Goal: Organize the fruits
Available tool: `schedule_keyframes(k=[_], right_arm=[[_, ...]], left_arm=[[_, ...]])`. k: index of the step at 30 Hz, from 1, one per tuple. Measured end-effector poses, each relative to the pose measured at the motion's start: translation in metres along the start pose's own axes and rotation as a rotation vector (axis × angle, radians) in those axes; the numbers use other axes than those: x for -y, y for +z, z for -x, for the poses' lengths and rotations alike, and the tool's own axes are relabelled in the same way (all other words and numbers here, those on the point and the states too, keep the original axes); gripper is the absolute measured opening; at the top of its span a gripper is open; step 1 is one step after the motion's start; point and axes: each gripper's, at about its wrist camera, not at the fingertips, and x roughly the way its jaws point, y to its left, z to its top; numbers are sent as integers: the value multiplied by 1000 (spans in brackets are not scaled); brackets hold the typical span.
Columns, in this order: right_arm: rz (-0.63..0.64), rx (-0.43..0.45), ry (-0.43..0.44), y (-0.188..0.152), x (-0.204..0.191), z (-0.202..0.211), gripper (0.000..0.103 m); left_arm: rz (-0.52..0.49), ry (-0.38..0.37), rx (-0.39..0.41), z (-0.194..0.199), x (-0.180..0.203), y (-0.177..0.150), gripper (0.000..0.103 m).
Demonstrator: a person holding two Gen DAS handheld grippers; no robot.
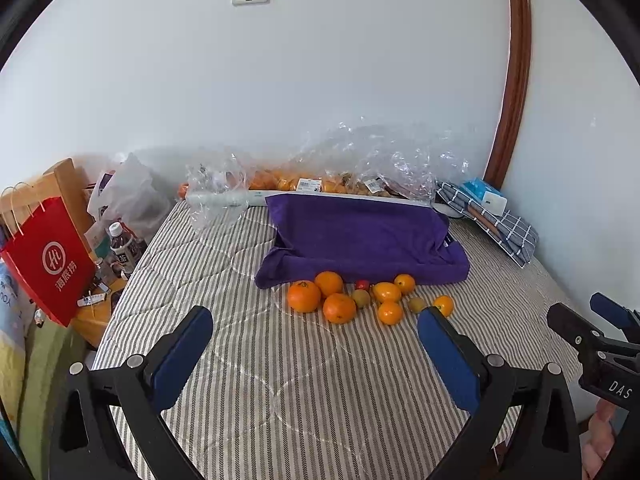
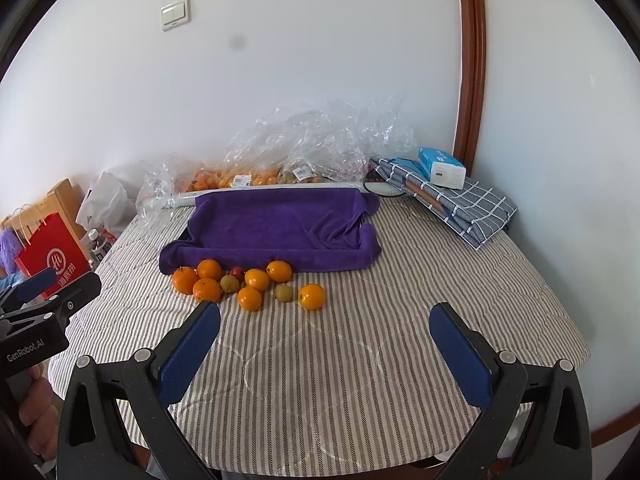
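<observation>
Several oranges point(image 1: 339, 307) point(image 2: 207, 289), two small green-brown fruits point(image 1: 361, 298) point(image 2: 284, 293) and one small red fruit point(image 1: 362, 284) point(image 2: 237, 271) lie loose on the striped table cover, just in front of a tray draped in a purple towel point(image 1: 360, 236) point(image 2: 276, 228). My left gripper point(image 1: 316, 328) is open and empty, short of the fruit. My right gripper point(image 2: 326, 322) is open and empty, short of the fruit and to their right. Each gripper shows at the edge of the other's view.
Clear plastic bags with more oranges point(image 1: 280, 180) point(image 2: 240, 178) lie behind the tray by the wall. A folded checked cloth point(image 1: 500, 228) point(image 2: 452, 204) with a blue-white box point(image 2: 442, 168) sits back right. A red paper bag point(image 1: 48, 264) and bottles point(image 1: 120, 244) stand off the table's left edge.
</observation>
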Motion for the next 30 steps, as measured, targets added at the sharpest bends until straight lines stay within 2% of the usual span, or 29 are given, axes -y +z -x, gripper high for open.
schedule_keyframes(k=[10,18,23,30], right_arm=[[0,-2,-11,1,1,-5,103],[-10,19,15,1,4,-17,103],[9,23,4,3,0,-30,102],[29,-18,23,2,-5,-55,97]], left_arm=[[5,11,13,-2,-4,4,103],[11,20,11,-20,-9,6,103],[35,-2,7,-32,-15,6,103],[18,3,4,-51,-19,6,102]])
